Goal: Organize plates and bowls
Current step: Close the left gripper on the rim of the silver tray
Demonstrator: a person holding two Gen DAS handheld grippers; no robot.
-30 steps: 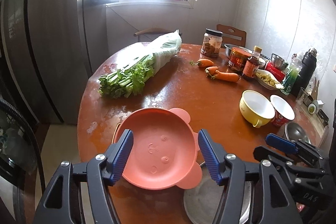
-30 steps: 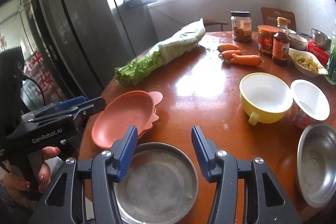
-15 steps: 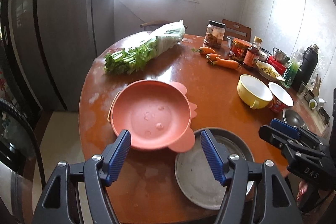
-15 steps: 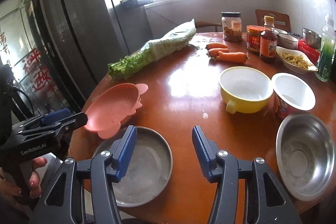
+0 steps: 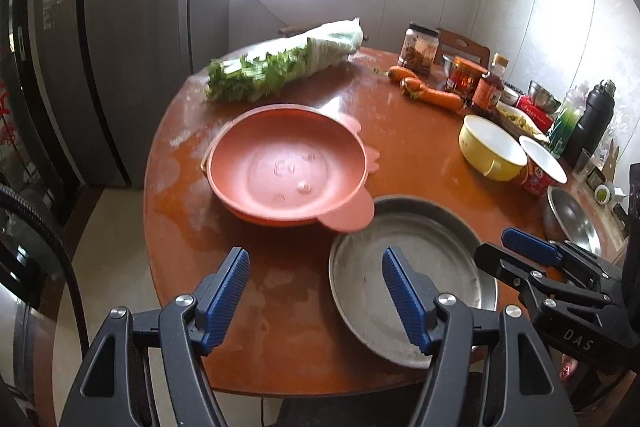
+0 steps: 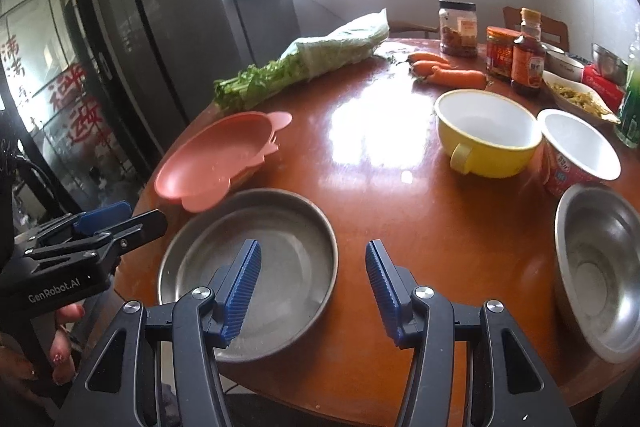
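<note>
My left gripper [image 5: 316,293] is open and empty above the table's [image 5: 400,147] near edge, by the pink plate [image 5: 286,175] and metal plate [image 5: 436,259].

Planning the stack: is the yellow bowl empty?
Empty: the yellow bowl shows only bare white inside in the right wrist view.

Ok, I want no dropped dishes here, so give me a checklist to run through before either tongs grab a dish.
1. Left tongs empty and open: ok.
2. Right tongs empty and open: ok.
3. Steel plate free to lift: not ok, the pink plate has an ear over its rim.
4. Pink plate empty: ok.
5. Steel bowl clear of the red cup: cannot tell, their rims look very close.
6. Table edge near the steel plate: not ok, the plate sits close to it.
</note>
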